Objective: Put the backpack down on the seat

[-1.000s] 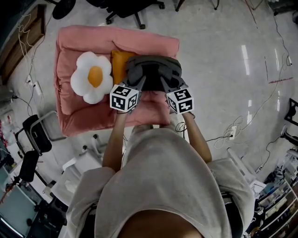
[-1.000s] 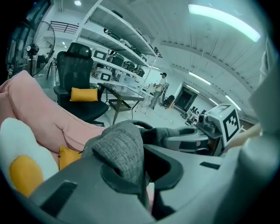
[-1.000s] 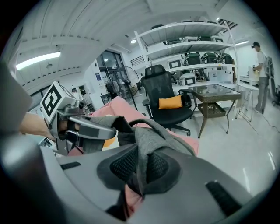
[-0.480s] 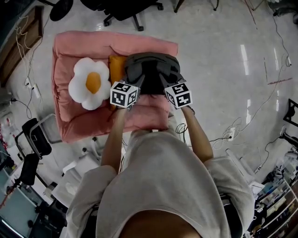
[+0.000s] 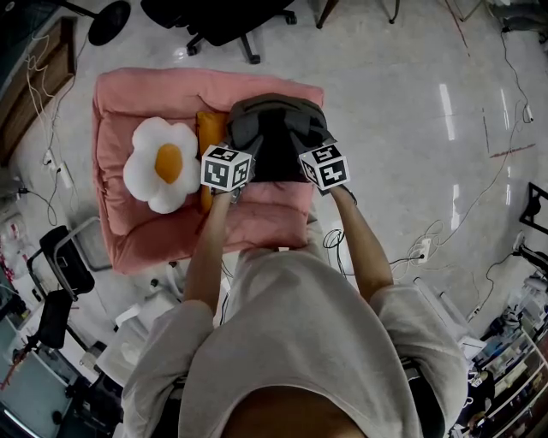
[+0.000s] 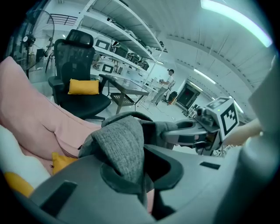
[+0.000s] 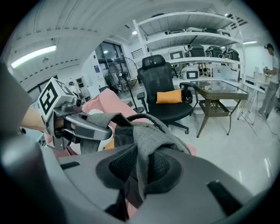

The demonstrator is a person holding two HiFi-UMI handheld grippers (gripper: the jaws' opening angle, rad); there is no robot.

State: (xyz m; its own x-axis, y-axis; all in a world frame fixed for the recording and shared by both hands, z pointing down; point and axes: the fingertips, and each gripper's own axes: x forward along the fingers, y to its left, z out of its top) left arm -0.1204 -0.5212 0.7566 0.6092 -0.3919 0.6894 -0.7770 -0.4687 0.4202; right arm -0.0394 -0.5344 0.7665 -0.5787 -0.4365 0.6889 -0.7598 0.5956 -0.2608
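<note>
A grey backpack (image 5: 276, 128) hangs over the right part of the pink cushioned seat (image 5: 154, 231); whether its bottom touches the seat I cannot tell. My left gripper (image 5: 254, 147) is shut on its left shoulder strap (image 6: 123, 144), which is pinched between the jaws. My right gripper (image 5: 301, 144) has the other grey strap (image 7: 146, 141) between its pads (image 7: 164, 168); its jaws are opening, though the pads still press on the strap. Each gripper shows in the other's view: the right gripper (image 6: 192, 131), the left gripper (image 7: 83, 127).
A fried-egg-shaped pillow (image 5: 163, 162) and an orange cushion (image 5: 207, 128) lie on the seat left of the backpack. A black office chair (image 5: 231, 17) stands beyond the seat. Cables (image 5: 411, 248) trail on the floor at right; more chairs (image 5: 64, 257) stand at left.
Both grippers and the backpack have shifted a little farther from me over the seat. The grip on both straps looks the same.
</note>
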